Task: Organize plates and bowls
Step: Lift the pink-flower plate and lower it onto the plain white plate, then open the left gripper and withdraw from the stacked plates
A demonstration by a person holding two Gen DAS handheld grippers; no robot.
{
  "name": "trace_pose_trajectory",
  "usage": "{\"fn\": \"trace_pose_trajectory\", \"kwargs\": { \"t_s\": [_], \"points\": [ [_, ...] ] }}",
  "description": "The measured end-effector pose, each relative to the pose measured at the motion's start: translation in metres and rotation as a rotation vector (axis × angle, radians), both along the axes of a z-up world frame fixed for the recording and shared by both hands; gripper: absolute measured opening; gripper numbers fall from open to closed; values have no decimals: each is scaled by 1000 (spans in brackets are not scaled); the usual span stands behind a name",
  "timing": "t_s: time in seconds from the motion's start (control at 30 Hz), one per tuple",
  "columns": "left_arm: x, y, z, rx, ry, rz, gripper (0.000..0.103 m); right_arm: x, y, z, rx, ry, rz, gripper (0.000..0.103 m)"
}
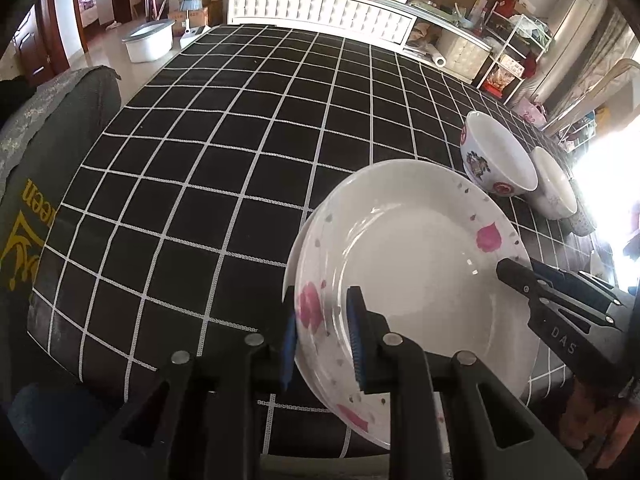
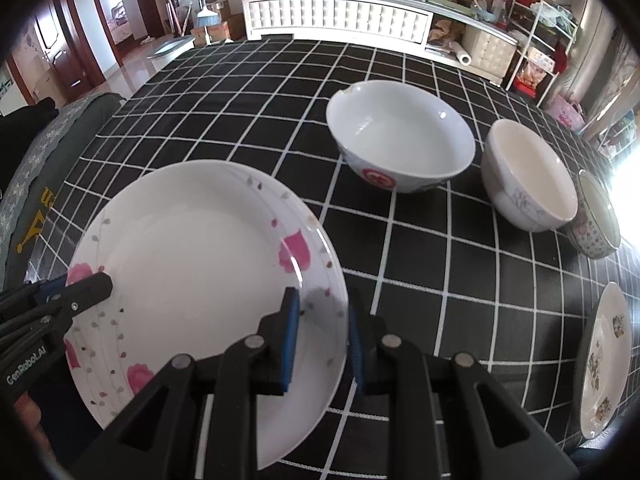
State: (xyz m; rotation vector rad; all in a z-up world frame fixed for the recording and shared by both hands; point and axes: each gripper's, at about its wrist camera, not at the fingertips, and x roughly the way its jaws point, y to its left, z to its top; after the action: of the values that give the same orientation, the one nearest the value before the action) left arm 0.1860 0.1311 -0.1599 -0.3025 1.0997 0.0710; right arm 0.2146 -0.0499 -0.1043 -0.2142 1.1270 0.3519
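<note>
Between both pairs of fingers sits the pink-flowered plate (image 2: pixel 192 248): left gripper (image 1: pixel 322 332) clamps its nine-o'clock rim, right gripper (image 2: pixel 322 340) its four-o'clock rim. Beyond it, toward one o'clock on the checked bench (image 2: pixel 280 92), stand a red-marked bowl (image 2: pixel 400 136) and a white bowl (image 2: pixel 528 176).

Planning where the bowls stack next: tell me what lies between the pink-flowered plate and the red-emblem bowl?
Only bare checked tablecloth lies between the pink-flowered plate and the red-emblem bowl; the right wrist view shows it best.
</note>
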Motion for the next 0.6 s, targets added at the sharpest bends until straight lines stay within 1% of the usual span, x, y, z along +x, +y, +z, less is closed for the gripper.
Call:
{"fn": "trace_pose_trajectory", "kwargs": {
  "t_s": [0.17, 0.23, 0.3, 0.43, 0.5, 0.6],
  "points": [
    [1, 5, -1, -29, 5, 6, 20, 0, 2, 0, -6, -3, 3, 28],
    [1, 5, 0, -42, 7, 5, 22, -1, 2, 0, -9, -4, 2, 28],
    [0, 8, 1, -74, 10, 4, 29, -1, 3, -1, -8, -1, 3, 28],
    [0, 14, 0, -130, 26, 15, 30, -1, 0, -3, 4, 13, -3, 28],
    [-1, 12, 1, -124, 28, 18, 30, -2, -2, -3, 4, 12, -7, 28],
    [-3, 7, 3, -96, 42, 20, 30, -3, -6, -2, 8, 9, -15, 28]
  ]
}}
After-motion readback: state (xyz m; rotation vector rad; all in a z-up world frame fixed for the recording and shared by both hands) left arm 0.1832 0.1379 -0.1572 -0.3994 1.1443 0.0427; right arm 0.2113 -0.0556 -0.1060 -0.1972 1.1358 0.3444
